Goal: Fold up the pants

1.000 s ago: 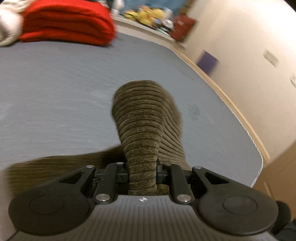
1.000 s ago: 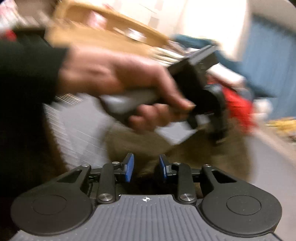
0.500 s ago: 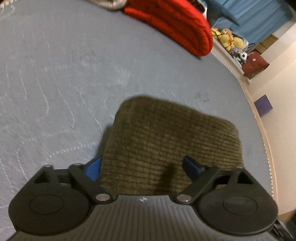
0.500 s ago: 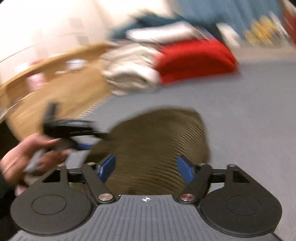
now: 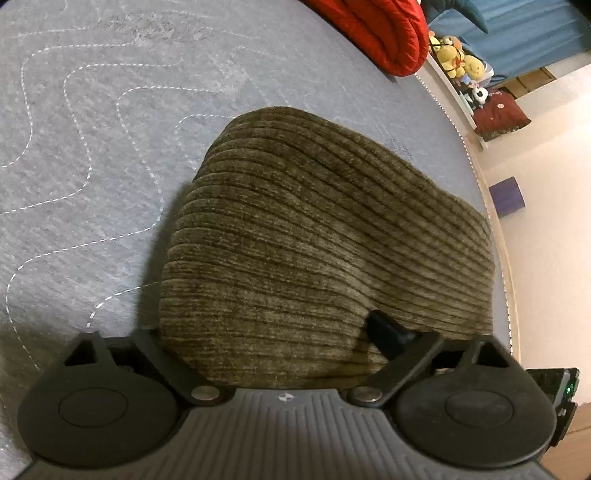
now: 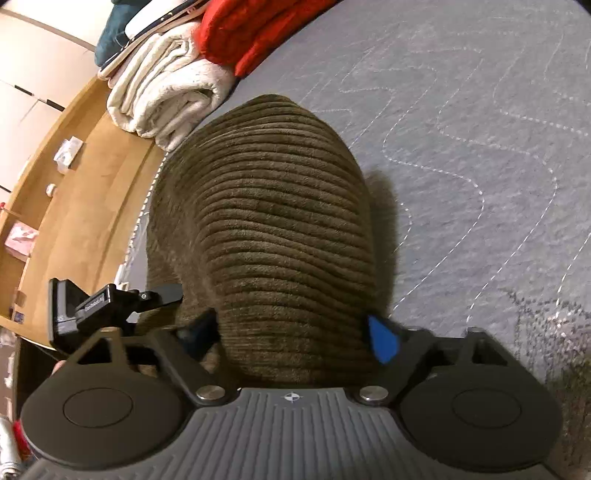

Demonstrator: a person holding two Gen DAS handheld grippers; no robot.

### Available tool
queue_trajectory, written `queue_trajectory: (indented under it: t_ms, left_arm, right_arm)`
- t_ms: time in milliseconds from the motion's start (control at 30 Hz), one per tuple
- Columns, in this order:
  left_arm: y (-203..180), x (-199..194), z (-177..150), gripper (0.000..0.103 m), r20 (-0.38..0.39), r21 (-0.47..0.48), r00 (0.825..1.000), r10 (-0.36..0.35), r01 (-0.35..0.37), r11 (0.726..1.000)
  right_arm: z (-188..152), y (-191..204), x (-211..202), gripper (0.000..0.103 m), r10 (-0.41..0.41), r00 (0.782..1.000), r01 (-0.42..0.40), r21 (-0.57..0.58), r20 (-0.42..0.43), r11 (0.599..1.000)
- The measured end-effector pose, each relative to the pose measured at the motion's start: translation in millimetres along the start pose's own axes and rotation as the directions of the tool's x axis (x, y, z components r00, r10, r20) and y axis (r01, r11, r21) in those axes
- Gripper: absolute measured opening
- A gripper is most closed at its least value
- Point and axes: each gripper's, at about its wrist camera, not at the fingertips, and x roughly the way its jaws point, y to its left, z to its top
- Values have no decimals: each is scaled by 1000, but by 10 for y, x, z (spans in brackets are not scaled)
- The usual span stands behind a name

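Grey quilted mattress (image 5: 92,155) under everything. Olive corduroy pants (image 5: 325,251) folded into thick compact bundle, lying flat on mattress, centre of both views, near edge at 3 o'clock in left view. Red blanket (image 5: 373,33) at 12–1 o'clock, cream towel (image 6: 166,88) at 11 in right view, both apart from pants. Left gripper (image 5: 273,332) spread wide, straddling bundle's near end, gripping nothing. Right gripper (image 6: 291,332) likewise wide over bundle, blue pad (image 6: 382,341) showing. Fold looks essentially done; left maybe only smoothing, squaring edges, pulling tools away.
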Motion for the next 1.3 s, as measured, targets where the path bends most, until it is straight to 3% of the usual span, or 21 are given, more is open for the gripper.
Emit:
queue_trajectory:
  t_ms: [100, 200, 300, 500, 733, 833, 900, 933, 967, 1000, 1033, 1067, 1100, 1133, 1200, 1233, 1300]
  left_arm:
    - [-235, 15, -44, 79, 30, 47, 999, 44, -45, 998]
    - [-419, -35, -95, 63, 48, 81, 998, 34, -38, 996]
    - [-643, -13, -149, 56, 41, 114, 999, -25, 20, 993]
    - [-1366, 112, -241, 52, 33, 215, 988, -149, 138, 967]
    - [-2173, 380, -333, 52, 1, 330, 965, -262, 247, 911]
    - [-2285, 637, -344, 54, -29, 349, 965, -260, 253, 902]
    - [-2293, 848, -321, 62, -1, 353, 984, -178, 167, 920]
    - [-2257, 898, -327, 63, 27, 364, 994, -107, 90, 927]
    - [-2245, 930, -329, 63, 73, 376, 997, -28, -2, 927]
    - [-2251, 924, -332, 63, 118, 384, 993, 29, -73, 920]
    - [-2266, 877, -337, 63, 162, 393, 985, 53, -114, 912]
    - [-2292, 810, -351, 63, 190, 399, 981, 38, -113, 910]
    - [-2322, 734, -369, 63, 215, 410, 977, 9, -98, 907]
    - [-2358, 656, -399, 63, 234, 429, 972, -26, -79, 900]
    - [-2489, 594, -469, 63, 236, 487, 967, -99, -30, 873]
    - [-2538, 583, -518, 63, 222, 519, 967, -127, -6, 855]
    - [-2648, 647, -648, 62, 174, 589, 971, -165, 32, 808]
  right_arm:
    - [-64, 49, -135, 42, -9, 999, 10, -30, 37, 999]
    - [-55, 74, -248, 36, -6, 998, 10, -48, 70, 999]
    - [-48, 83, -497, 35, -38, 991, 49, -90, 125, 995]
    - [82, -49, -1262, 35, -54, 975, 88, -151, 214, 985]
    - [348, -282, -2075, 36, -88, 959, 145, -200, 268, 969]
    - [524, -518, -2216, 37, -93, 959, 146, -185, 269, 972]
    - [616, -796, -2147, 45, -105, 959, 149, -157, 263, 976]
    - [643, -959, -2069, 49, -150, 953, 189, -127, 264, 974]
    - [664, -1120, -1963, 50, -253, 929, 286, -90, 269, 954]
    - [672, -1209, -1882, 49, -365, 888, 397, -64, 278, 916]
    - [673, -1250, -1832, 49, -459, 837, 493, -47, 298, 869]
    - [679, -1266, -1846, 49, -498, 804, 539, -44, 324, 841]
    - [685, -1254, -1923, 49, -490, 792, 538, -38, 363, 842]
    - [681, -1223, -1999, 49, -461, 794, 514, -34, 396, 857]
    - [630, -1149, -2170, 49, -356, 820, 432, -77, 448, 899]
    - [590, -1101, -2214, 49, -301, 841, 391, -120, 450, 913]
    - [489, -994, -2196, 44, -180, 907, 288, -250, 381, 924]
